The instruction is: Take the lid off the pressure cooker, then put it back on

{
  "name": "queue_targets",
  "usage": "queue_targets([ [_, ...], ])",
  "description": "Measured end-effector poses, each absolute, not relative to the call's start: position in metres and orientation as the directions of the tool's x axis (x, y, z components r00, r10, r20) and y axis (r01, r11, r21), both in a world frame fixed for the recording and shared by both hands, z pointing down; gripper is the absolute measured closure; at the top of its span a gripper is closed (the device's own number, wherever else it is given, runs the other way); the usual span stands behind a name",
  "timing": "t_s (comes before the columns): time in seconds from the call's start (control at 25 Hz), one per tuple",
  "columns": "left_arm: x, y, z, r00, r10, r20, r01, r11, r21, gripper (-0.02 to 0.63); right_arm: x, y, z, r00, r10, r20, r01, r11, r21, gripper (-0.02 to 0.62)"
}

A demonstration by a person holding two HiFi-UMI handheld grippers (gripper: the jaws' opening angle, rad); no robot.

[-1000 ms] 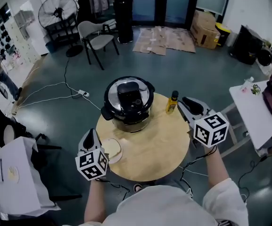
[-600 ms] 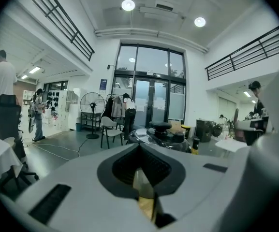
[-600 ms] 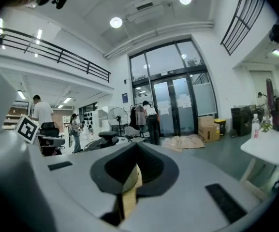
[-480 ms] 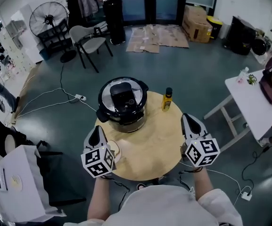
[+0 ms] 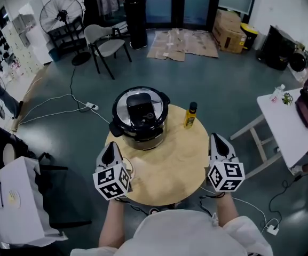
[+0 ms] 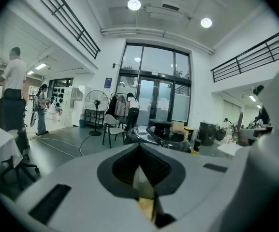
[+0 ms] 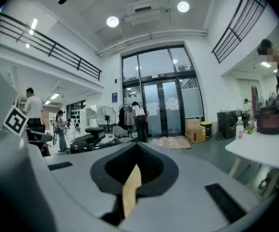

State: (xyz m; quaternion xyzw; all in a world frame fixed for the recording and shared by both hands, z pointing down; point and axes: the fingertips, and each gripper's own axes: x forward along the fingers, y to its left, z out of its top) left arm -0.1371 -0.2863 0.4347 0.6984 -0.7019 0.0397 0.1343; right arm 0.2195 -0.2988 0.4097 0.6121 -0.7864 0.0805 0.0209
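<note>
The black and silver pressure cooker (image 5: pixel 140 116) stands at the far side of the round wooden table (image 5: pixel 175 169), its lid with a black handle on top. My left gripper (image 5: pixel 110 145) hovers at the table's near left edge, shut and empty, pointing toward the cooker. My right gripper (image 5: pixel 216 137) hangs at the table's right edge, also shut with nothing in it. Neither touches the cooker. The cooker (image 6: pixel 161 133) shows just beyond the closed jaws of the left gripper (image 6: pixel 140 146) in the left gripper view. It (image 7: pixel 93 139) lies off to the left of the right gripper (image 7: pixel 135 146) in the right gripper view.
A small yellow bottle (image 5: pixel 189 115) stands on the table right of the cooker. A white saucer (image 5: pixel 128 169) lies by my left gripper. White tables stand at the right (image 5: pixel 290 127) and lower left (image 5: pixel 15 196). A chair (image 5: pixel 103 44), a fan (image 5: pixel 60 15) and floor cables (image 5: pixel 63 103) lie beyond.
My right gripper has drawn back and down from beside the yellow bottle to the table's right edge. The left gripper shifted only a little.
</note>
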Motion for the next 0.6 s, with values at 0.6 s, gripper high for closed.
queue_targets([
  [0.6,-0.1363,-0.2839,0.4338,-0.008,-0.969,0.249,-0.992,0.040,0.124,0.617,0.2204,-0.3047,0.4079,-0.258,-0.954,0.150,-0.966,0.255,-0.041,0.595],
])
